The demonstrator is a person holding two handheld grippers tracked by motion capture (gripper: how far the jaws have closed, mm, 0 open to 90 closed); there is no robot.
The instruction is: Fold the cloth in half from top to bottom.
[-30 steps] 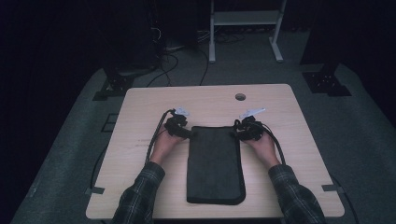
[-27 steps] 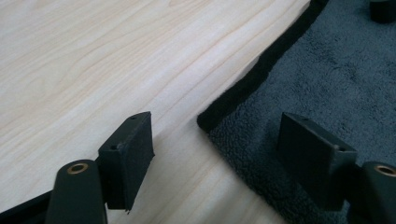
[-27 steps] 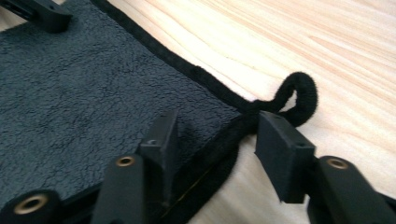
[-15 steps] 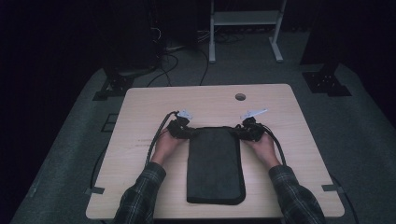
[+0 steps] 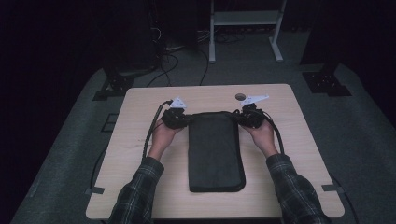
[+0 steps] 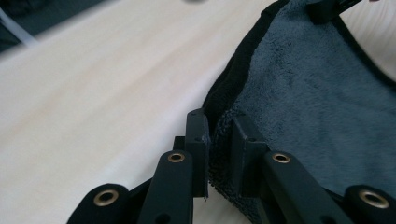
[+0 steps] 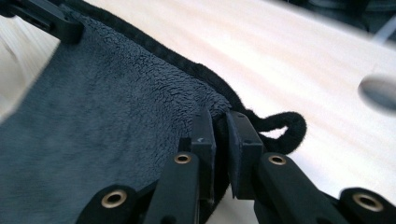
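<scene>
A dark grey towel (image 5: 215,154) lies folded lengthwise in the middle of the wooden table (image 5: 140,154). My left gripper (image 5: 183,119) is shut on its far left corner, and my right gripper (image 5: 243,117) on its far right corner. Both pairs of jaws have just been closing on the cloth. In the left gripper view the pads (image 6: 219,128) pinch the towel's (image 6: 317,102) hemmed edge. In the right gripper view the pads (image 7: 219,123) clamp the towel (image 7: 107,116) beside a small hanging loop (image 7: 287,126). The far edge hangs slightly above the tabletop between the two grippers.
A round cable hole (image 5: 240,96) sits in the table just beyond the right gripper. Cables trail from both grippers over the table's sides. A white frame stand (image 5: 243,28) and dark equipment stand on the floor behind the table.
Both grippers have closed on the towel's far corners and risen a little, lifting the far edge off the table.
</scene>
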